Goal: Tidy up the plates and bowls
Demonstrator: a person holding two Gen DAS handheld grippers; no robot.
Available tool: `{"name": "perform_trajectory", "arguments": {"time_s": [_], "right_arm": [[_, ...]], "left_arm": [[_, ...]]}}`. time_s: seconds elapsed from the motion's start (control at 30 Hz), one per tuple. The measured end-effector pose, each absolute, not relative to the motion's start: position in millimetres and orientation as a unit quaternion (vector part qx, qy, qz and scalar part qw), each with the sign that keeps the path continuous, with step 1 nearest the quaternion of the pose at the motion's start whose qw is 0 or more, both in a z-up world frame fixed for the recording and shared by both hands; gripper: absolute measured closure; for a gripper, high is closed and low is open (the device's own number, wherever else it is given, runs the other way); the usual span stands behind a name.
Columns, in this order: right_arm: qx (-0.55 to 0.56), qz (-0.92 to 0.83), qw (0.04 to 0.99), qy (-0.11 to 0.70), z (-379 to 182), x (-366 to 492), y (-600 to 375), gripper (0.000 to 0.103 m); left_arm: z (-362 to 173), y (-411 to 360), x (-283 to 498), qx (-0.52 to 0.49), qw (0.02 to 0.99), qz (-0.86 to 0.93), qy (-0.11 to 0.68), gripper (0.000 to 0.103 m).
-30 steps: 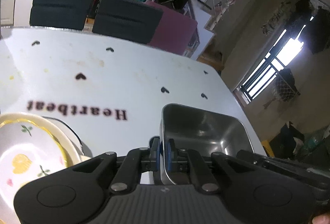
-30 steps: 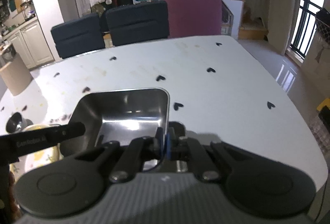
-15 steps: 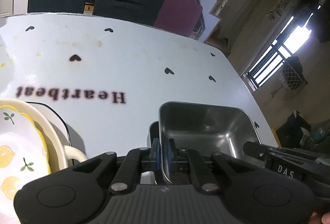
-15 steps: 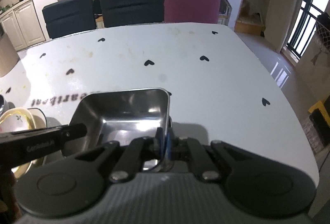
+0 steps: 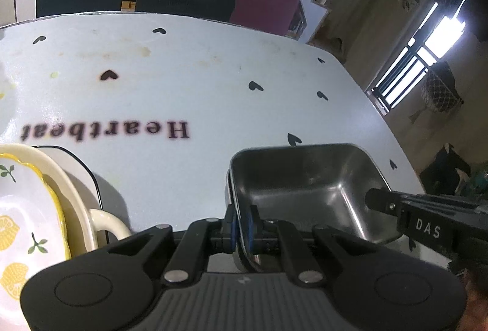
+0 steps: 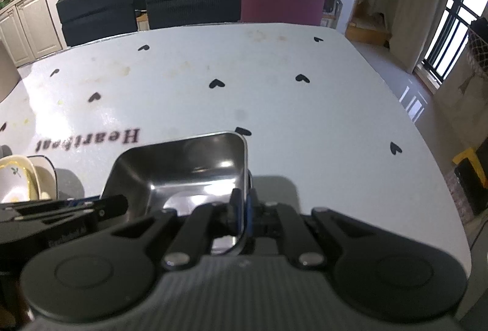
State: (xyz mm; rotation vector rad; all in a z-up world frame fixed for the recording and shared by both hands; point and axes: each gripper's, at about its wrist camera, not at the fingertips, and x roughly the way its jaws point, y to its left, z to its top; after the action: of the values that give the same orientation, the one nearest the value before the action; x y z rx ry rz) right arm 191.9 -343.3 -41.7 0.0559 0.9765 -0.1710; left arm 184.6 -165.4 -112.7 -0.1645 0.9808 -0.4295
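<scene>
Gripping a square stainless steel tray from both sides, two-handed carry step. Far left of the left gripper (image 5: 241, 222): stacked ceramics, a lemon-print plate (image 5: 18, 227) sitting in a cream handled dish (image 5: 76, 193), which rests on a white black-rimmed plate (image 5: 82, 166); the stack is apart from the tray. Left gripper itself: blue pads narrow, pinched on the left wall of the steel tray (image 5: 308, 187), one pad inside the wall, one outside. A second rim line shows just outside that wall, maybe a nested second tray, cannot tell. Tray spans the gap between both tongs, ahead of each. Whether it is lifted or resting on the heart-print table (image 5: 213, 93) is unclear; a shadow sits under its right edge in the right wrist view. Right gripper (image 6: 241, 213): also narrow, clamped on the tray's right wall (image 6: 242, 166), rim running between the pads. Table ahead of both grippers shows only "Heartbeat" lettering and stains.

Judgement: the tray is mid-transfer, not yet at its final spot. Next move likely calls for both tongs travelling together, level, toward the ceramic stack on the left or an open spot beside it, then setting down flat before either grip widens. Uneven release could tip the tray.
</scene>
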Motion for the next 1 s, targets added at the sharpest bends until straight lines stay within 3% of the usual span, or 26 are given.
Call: {"name": "perform_trajectory", "arguments": {"time_s": [1.0], "right_arm": [[0.055, -0.101, 0.834, 0.540, -81, 203, -384, 0.098]], "left_arm": [[-114, -162, 187, -0.047, 0.860, -0.206, 0.465, 0.092]]}}
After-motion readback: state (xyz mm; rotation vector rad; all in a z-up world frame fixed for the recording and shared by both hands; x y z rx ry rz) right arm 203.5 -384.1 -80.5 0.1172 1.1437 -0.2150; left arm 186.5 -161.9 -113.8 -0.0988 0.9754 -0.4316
